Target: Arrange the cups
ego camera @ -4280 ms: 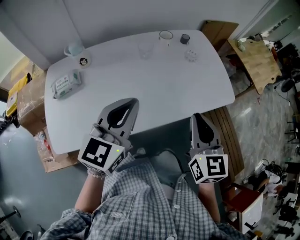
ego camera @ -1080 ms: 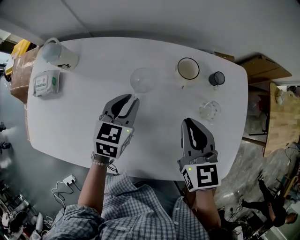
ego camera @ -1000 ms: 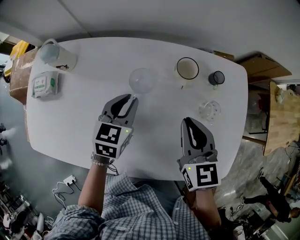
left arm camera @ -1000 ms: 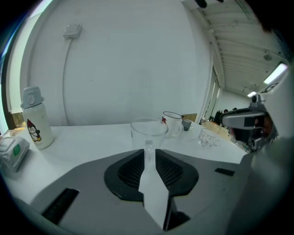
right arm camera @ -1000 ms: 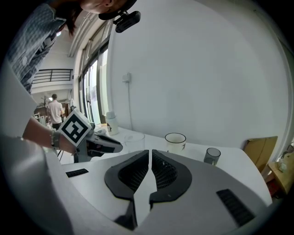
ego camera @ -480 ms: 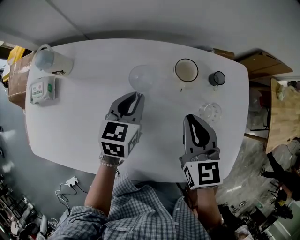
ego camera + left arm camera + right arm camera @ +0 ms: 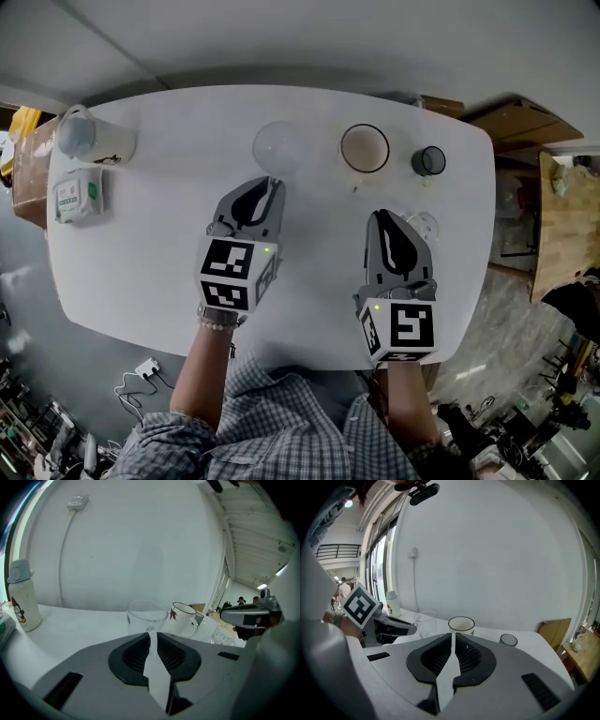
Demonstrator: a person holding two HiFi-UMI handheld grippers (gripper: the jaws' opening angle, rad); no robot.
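Table (image 7: 169,272): four cups stand loose along the far edge and none is gripped. I'd say arranging hasn't begun, so all of it is left.
Bottle (image 7: 89,136) and wipes (image 7: 73,195) sit at the far-left corner, about 10 o'clock of both grippers, well apart from them.
Glass (image 7: 277,148): 12 o'clock of left gripper (image 7: 271,186), just past its tips; looks apart, not touching.
Mug (image 7: 364,148): 3 o'clock of the glass, just beside it, and 11 o'clock of right gripper (image 7: 384,220), near.
Small patterned glass (image 7: 424,225): 2 o'clock of the right gripper, just beside its tip and partly hidden by it.
Dark cup (image 7: 429,161): 1 o'clock of the right gripper, farther out.
Both grippers have their jaws pressed together with nothing between. Judgement: each must open before taking a cup.
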